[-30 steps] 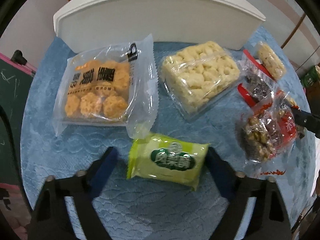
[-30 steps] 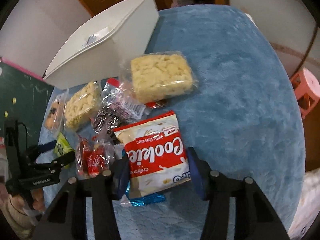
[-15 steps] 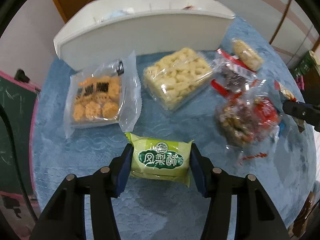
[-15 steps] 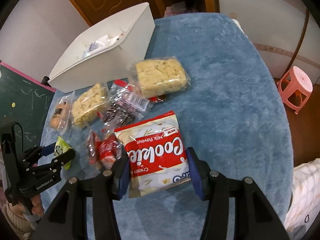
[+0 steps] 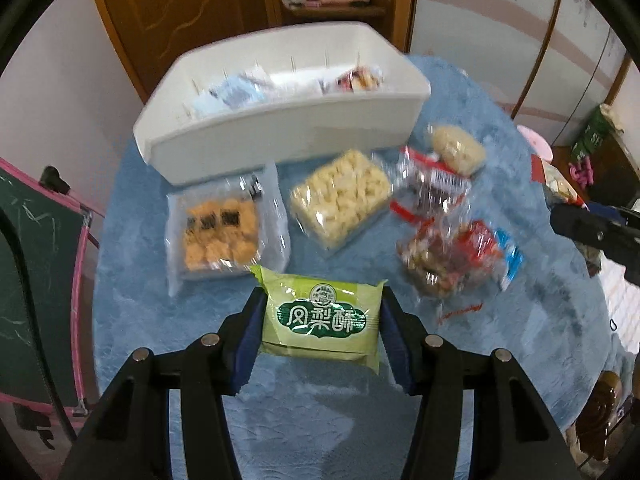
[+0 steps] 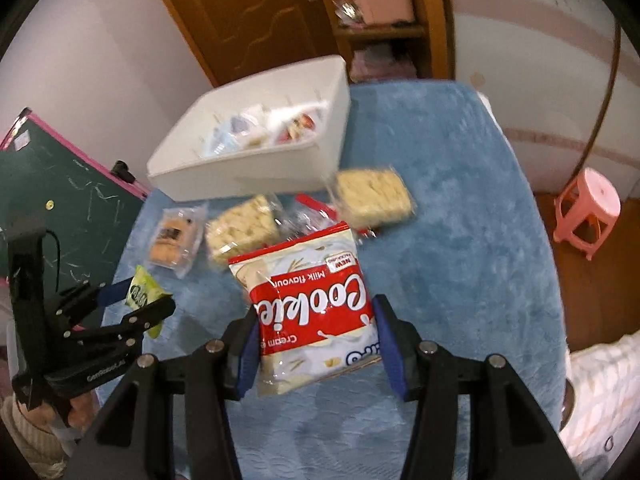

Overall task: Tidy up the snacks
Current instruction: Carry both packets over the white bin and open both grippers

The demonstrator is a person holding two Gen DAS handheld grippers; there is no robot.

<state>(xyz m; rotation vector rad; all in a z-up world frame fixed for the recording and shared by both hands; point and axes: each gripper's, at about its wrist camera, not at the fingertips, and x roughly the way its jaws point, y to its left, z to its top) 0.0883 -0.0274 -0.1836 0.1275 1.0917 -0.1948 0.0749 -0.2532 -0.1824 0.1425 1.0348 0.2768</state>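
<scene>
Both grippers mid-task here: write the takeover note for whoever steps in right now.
Left gripper: shut on the green pastry pack, lifted off the blue cloth.
Right gripper: shut on the red cookie bag, also lifted.
White bin behind the snacks already holds a few packets.
Left on the cloth: orange biscuit tray, two puffed-rice packs, nut bag, dark snack packet.
Next, probably: drop both held packs in the bin, then the rest.
</scene>
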